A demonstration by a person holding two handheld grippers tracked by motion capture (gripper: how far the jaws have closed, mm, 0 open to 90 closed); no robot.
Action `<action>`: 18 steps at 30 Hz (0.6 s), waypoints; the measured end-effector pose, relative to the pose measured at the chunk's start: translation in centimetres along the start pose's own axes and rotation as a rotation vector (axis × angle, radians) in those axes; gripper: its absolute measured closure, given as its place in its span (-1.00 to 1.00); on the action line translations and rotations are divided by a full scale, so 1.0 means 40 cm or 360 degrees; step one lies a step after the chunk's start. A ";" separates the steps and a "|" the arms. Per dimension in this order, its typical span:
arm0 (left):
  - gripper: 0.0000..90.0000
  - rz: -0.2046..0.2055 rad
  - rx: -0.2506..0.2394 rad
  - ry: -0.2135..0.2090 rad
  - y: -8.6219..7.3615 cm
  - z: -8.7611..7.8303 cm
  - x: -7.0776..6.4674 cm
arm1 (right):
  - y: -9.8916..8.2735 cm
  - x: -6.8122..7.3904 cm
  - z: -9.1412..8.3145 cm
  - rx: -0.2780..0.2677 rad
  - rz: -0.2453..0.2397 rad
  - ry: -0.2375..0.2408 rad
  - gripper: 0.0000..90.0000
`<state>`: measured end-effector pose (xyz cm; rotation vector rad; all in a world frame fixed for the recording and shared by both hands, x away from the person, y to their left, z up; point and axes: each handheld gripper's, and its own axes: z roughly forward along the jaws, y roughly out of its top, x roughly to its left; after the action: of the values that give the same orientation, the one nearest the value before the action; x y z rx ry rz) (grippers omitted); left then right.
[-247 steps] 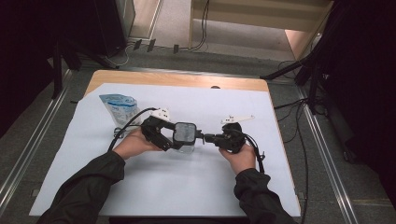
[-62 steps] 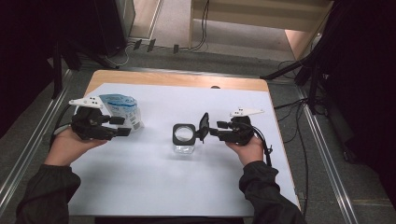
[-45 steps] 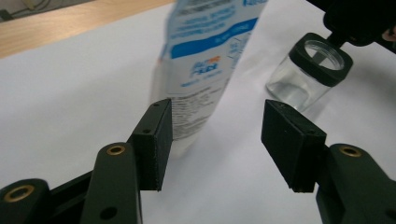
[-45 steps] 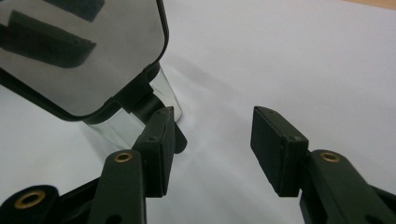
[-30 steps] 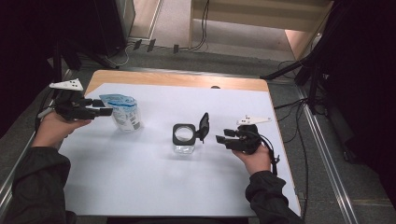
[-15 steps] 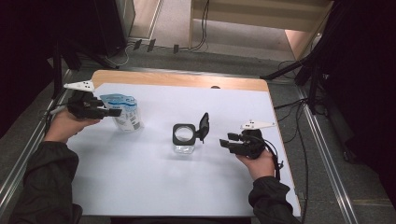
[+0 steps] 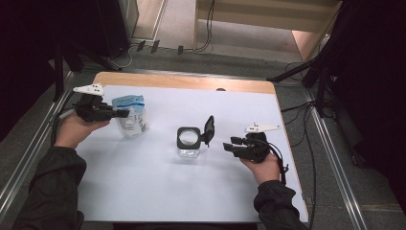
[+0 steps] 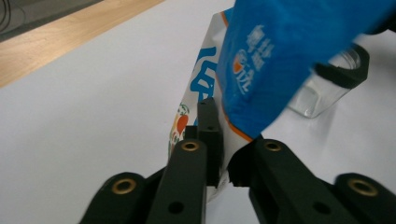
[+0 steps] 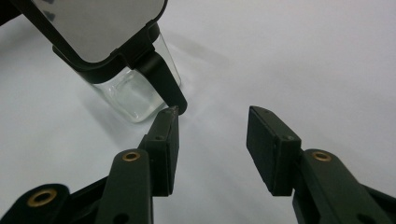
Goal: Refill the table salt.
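Pouch (image 7: 130, 115) of blue and white printed film stands at the far left of the table (image 7: 158, 191), which is covered by a white sheet. Left hand-held gripper (image 7: 122, 113) reaches in from the left and its jaws have just been closing; in the left gripper view they are clamped together on the lower side edge of the pouch (image 8: 261, 70), the film pinched between the black pads. The pouch's blue top leans across that view, with orange and blue print on the white part lower down.

Near the middle of the table sits a small clear jar (image 7: 188, 143) with a black square rim, its black lid (image 7: 208, 129) hinged open and standing upright on the jar's right side. The pouch and the jar are well apart.

Right hand-held gripper (image 7: 229, 143) rests to the right of the jar, pointing toward it. Its jaws stand partly open with nothing between them. In the right gripper view the jar (image 9: 130, 88) lies just beyond the left jaw, whose tip is very close to the lid's hinge arm; whether they touch I cannot tell. The lid (image 9: 93, 23) tilts out over the top of that view.

Both forearms wear dark sleeves and enter from the near edge.
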<state>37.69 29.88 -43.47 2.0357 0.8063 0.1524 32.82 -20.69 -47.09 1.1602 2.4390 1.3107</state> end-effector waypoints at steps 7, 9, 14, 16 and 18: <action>1.00 -0.0106 0.0041 0.0038 0.012 0.009 -0.039 | 0.008 0.002 0.009 0.0006 -0.0010 0.0026 0.26; 1.00 -0.0142 0.0039 0.0063 0.010 0.008 -0.049 | 0.011 0.003 0.012 0.0008 -0.0010 0.0034 0.26; 1.00 -0.0165 0.0003 0.0132 0.016 0.000 -0.074 | 0.019 0.009 0.018 0.0011 -0.0023 0.0053 0.27; 1.00 -0.0201 -0.0012 0.0114 0.022 -0.008 -0.077 | 0.020 0.015 0.017 0.0009 -0.0029 0.0058 0.27; 1.00 -0.0235 -0.0019 0.0097 0.028 -0.017 -0.081 | 0.021 0.024 0.012 0.0003 -0.0048 0.0049 0.30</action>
<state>35.43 28.02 -41.53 1.9598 0.9882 0.1363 32.86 -19.46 -46.52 1.1075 2.4696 1.3282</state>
